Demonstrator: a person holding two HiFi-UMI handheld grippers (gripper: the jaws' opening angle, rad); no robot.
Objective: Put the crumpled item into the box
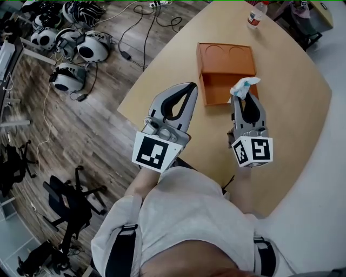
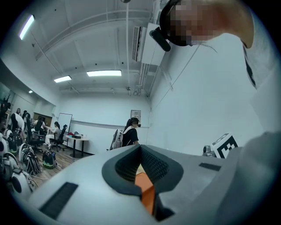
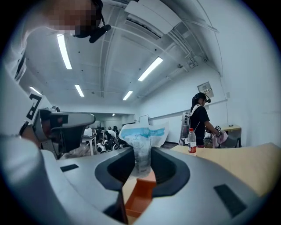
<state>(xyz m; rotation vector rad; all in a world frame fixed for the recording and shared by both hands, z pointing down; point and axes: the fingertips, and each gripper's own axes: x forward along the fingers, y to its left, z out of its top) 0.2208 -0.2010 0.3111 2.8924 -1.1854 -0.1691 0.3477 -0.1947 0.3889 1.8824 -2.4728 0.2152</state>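
Your right gripper [image 1: 243, 97] pinches the crumpled white-and-blue plastic wrapper [image 1: 244, 86] upright above the 3 o'clock edge of the open orange box [image 1: 215, 86]. Carry it toward 10 o'clock over the box's middle, lower it, then release. Hold your left gripper [image 1: 188, 89], closed on nothing, at 8 o'clock.

Head cam steeply down on table [image 1: 292, 97]; gripper views close along jaws, roomward; shared: box [image 1: 226, 67].

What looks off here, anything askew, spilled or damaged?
Nothing stands out. The orange rectangular box sits open on the light wooden table, with no spill. The crumpled white-and-blue wrapper is pinched in the right gripper by the box's near edge. The clear plastic bottle stands upright.
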